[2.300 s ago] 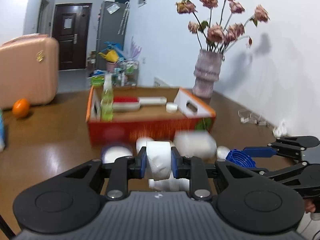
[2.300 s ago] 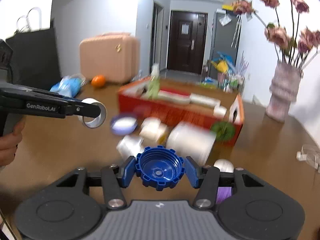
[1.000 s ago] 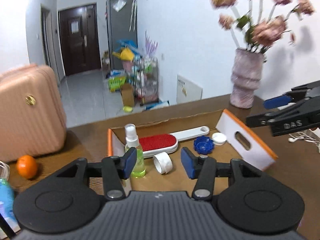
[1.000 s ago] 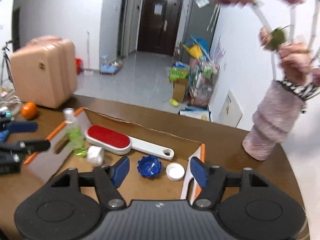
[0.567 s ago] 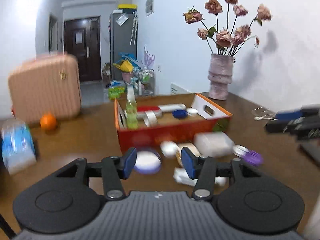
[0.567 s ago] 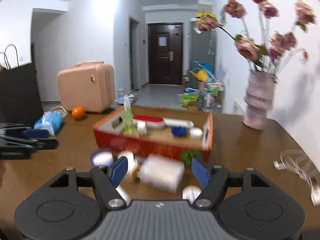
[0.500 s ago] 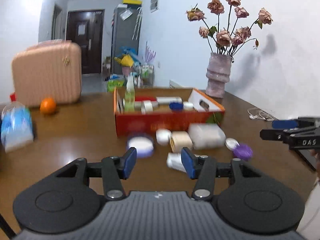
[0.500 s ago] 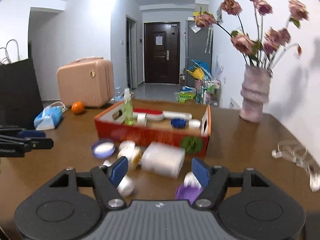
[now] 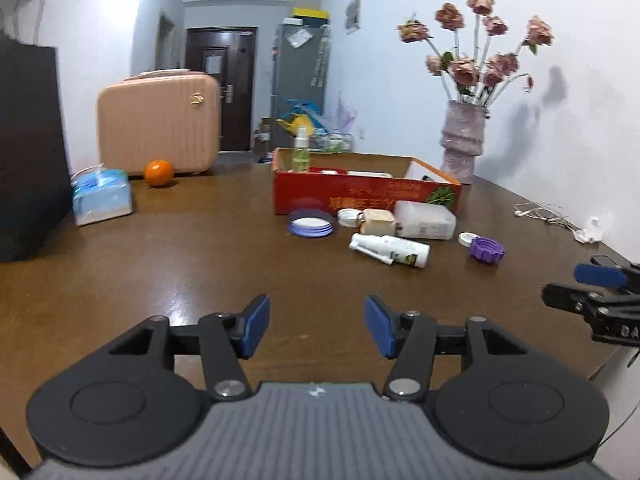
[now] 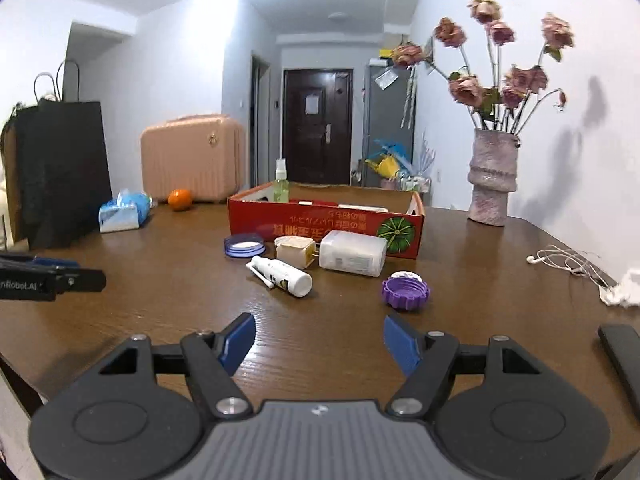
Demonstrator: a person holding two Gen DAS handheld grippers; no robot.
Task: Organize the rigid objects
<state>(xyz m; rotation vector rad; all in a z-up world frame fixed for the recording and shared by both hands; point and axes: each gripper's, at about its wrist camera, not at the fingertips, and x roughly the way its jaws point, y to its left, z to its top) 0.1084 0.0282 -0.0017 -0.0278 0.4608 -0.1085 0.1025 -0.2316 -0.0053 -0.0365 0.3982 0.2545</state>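
holding both claws low over the brown surface (image 9: 160,264), nothing between the pads. my left claw (image 9: 316,326) is empty and its jaws are opening; right claw (image 10: 318,342) is released w/ a wide gap. ahead, near the red box (image 10: 320,226), lie the loose bits: purple cap (image 10: 405,293), white spray bottle (image 10: 282,272) on its side, clear tub (image 10: 354,258), blue-rimmed lid (image 10: 245,245). green spray bottle (image 10: 281,182) stands upright in the box.
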